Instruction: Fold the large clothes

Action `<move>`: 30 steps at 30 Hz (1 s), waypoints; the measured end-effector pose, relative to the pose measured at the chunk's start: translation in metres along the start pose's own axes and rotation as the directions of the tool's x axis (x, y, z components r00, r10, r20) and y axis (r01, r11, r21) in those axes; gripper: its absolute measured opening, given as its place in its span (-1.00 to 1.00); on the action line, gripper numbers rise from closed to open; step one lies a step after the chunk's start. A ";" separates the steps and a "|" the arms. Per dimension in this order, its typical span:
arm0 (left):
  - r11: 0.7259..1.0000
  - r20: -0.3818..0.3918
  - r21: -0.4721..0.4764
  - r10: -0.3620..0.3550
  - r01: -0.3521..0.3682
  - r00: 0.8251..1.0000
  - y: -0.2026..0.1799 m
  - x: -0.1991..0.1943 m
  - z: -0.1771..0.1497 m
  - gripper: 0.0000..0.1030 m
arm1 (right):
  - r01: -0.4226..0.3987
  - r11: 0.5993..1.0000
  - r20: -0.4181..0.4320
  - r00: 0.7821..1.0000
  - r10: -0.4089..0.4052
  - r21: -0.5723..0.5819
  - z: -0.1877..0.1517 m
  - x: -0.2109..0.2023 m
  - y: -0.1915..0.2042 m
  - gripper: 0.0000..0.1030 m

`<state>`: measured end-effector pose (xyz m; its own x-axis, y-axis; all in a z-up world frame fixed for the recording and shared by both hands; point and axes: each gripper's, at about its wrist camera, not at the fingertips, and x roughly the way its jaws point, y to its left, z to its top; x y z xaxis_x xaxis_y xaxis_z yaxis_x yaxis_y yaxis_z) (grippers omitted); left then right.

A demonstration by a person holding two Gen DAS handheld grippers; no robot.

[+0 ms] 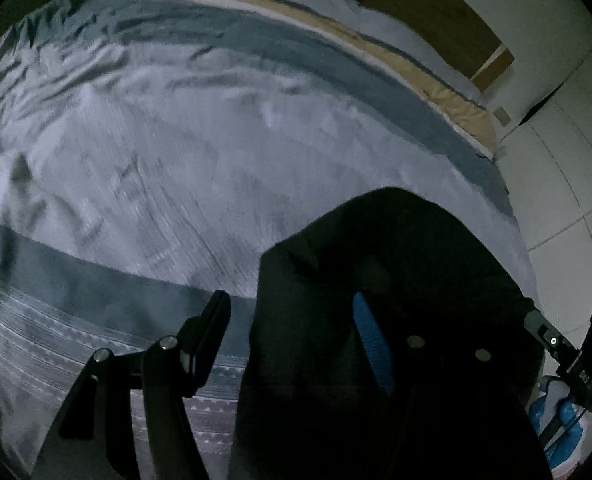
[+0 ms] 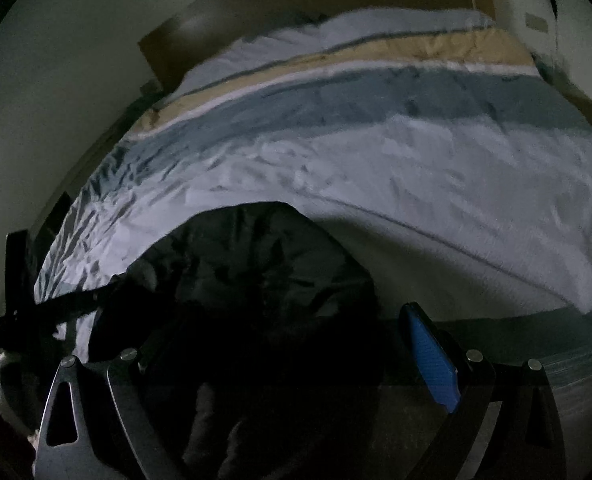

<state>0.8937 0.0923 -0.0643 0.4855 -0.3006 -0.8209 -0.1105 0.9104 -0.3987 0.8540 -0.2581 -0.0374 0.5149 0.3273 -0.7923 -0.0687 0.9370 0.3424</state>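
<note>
The left gripper (image 1: 292, 340) is reaching forward with its jaws spread wide apart; one dark finger is standing clear on the left, while the blue pad (image 1: 371, 344) of the other is partly showing. The right gripper (image 2: 280, 344) is also pointing forward with its jaws set wide, its blue pad (image 2: 431, 364) facing inward. In the left wrist view, a blue-gloved hand (image 1: 559, 412) is gripping the right gripper's body at the lower right edge.

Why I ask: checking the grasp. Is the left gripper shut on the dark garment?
No: the left gripper stands wide open, its fingers far apart, with the dark garment partly between them.
</note>
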 end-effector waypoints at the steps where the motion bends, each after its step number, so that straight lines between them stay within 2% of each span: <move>1: 1.000 -0.007 -0.007 -0.005 0.005 1.000 0.000 0.004 -0.001 0.20 | -0.010 1.000 -0.005 1.000 0.010 0.012 0.000 0.004 -0.002 0.88; 2: 1.000 -0.013 -0.011 -0.009 0.009 1.000 -0.001 0.007 -0.003 0.20 | -0.014 1.000 -0.012 1.000 0.015 0.017 0.001 0.007 -0.003 0.82; 4: 1.000 -0.012 -0.002 -0.008 0.008 1.000 -0.005 0.012 -0.005 0.20 | -0.025 1.000 -0.035 0.999 0.025 0.016 0.003 0.013 -0.002 0.52; 6: 1.000 -0.014 0.012 -0.009 0.009 1.000 -0.010 0.014 -0.006 0.15 | -0.019 1.000 -0.059 0.998 0.019 0.002 0.002 0.019 0.001 0.05; 7: 1.000 -0.014 0.018 -0.009 0.009 1.000 -0.010 0.015 -0.007 -0.19 | -0.022 1.000 -0.068 0.997 0.021 -0.011 0.002 0.019 0.002 -0.09; 8: 1.000 -0.026 0.029 -0.006 0.007 1.000 -0.014 0.016 -0.009 -0.61 | -0.022 1.000 -0.073 0.997 0.021 -0.018 0.000 0.019 0.003 -0.35; 9: 0.999 -0.035 0.037 0.006 -0.005 0.999 -0.016 0.017 -0.010 -0.68 | -0.023 0.999 -0.074 0.997 0.021 -0.028 -0.001 0.017 0.005 -0.46; 12: 0.995 -0.023 0.098 0.016 -0.013 1.000 -0.030 0.005 -0.017 -0.78 | -0.037 0.998 -0.072 0.997 0.034 -0.050 -0.003 0.001 0.008 -0.59; 20: 0.988 0.022 0.151 -0.023 0.019 1.000 -0.054 -0.074 -0.048 -0.80 | -0.055 0.990 -0.077 0.996 0.045 -0.132 -0.019 -0.076 0.024 -0.61; 26: 0.988 0.043 0.151 -0.038 0.031 0.998 -0.056 -0.140 -0.093 -0.81 | -0.104 0.980 -0.065 0.993 0.094 -0.172 -0.063 -0.153 0.049 -0.62; 28: 0.987 0.052 0.158 -0.038 0.029 0.998 -0.055 -0.164 -0.115 -0.81 | -0.109 0.979 -0.062 0.993 0.099 -0.173 -0.071 -0.163 0.051 -0.64; 29: 0.987 0.053 0.160 -0.039 0.030 0.998 -0.055 -0.172 -0.124 -0.81 | -0.118 0.979 -0.056 0.992 0.110 -0.169 -0.093 -0.184 0.052 -0.66; 30: 0.987 0.053 0.160 -0.040 0.031 0.998 -0.054 -0.180 -0.133 -0.81 | -0.121 0.979 -0.055 0.992 0.114 -0.164 -0.100 -0.189 0.051 -0.67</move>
<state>0.6968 0.0596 0.0509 0.5346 -0.3215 -0.7816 0.0449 0.9343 -0.3536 0.6679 -0.2602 0.0796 0.4560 0.4379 -0.7748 -0.2698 0.8976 0.3486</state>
